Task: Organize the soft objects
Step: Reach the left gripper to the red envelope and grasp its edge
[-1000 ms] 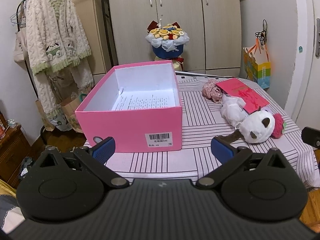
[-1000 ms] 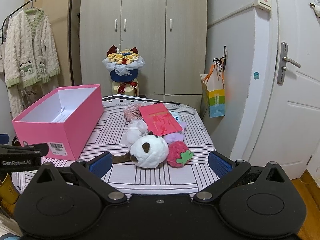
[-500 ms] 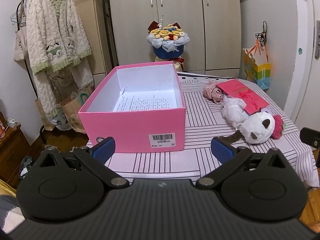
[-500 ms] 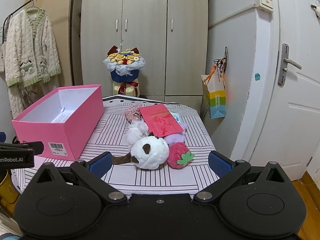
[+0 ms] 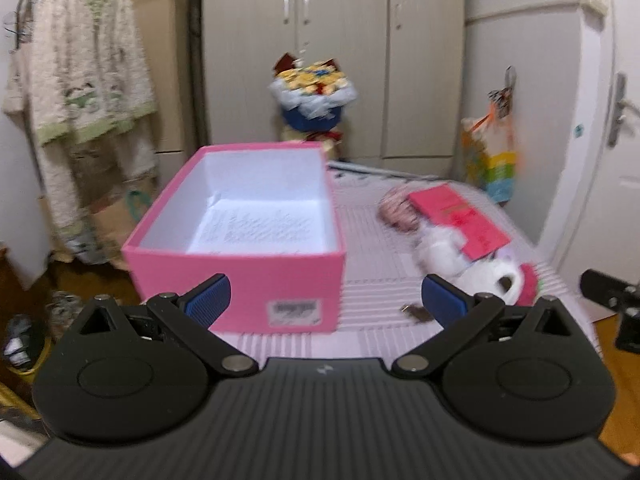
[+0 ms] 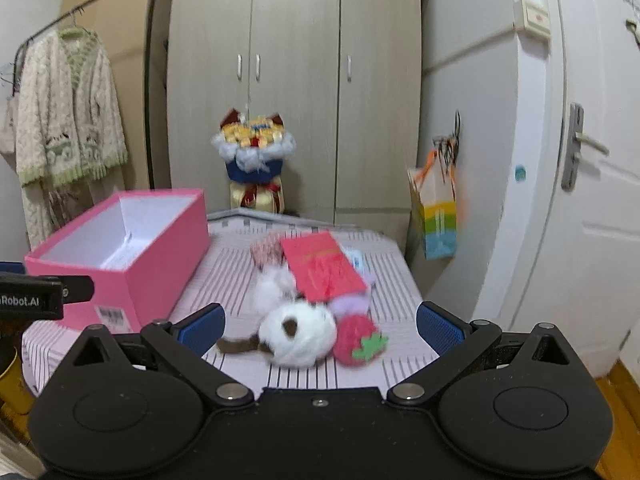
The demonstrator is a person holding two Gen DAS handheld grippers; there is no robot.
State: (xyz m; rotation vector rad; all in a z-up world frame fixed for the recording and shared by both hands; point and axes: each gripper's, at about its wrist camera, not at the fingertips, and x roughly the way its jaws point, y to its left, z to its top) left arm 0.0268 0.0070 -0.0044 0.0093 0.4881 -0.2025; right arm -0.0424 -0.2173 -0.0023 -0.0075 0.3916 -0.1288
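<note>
Both claws gaped wide, holding nothing. Ahead of the right claw (image 6: 319, 326) lay a fluffy round white plush (image 6: 298, 336), touching a red strawberry plush (image 6: 356, 340); a flat red envelope (image 6: 322, 272) lay beyond. The left claw (image 5: 325, 300) faced an open pink cardboard box (image 5: 240, 268) with a blurred barcode label, on a striped tablecloth (image 5: 372, 248) before pale wardrobe doors (image 6: 296, 80)

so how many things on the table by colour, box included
pink: 2, the box and a ruffled bundle
red: 2, envelope and strawberry plush
white: 2, panda plush and fluffy piece
lilac: 1, plush
total: 7
</note>
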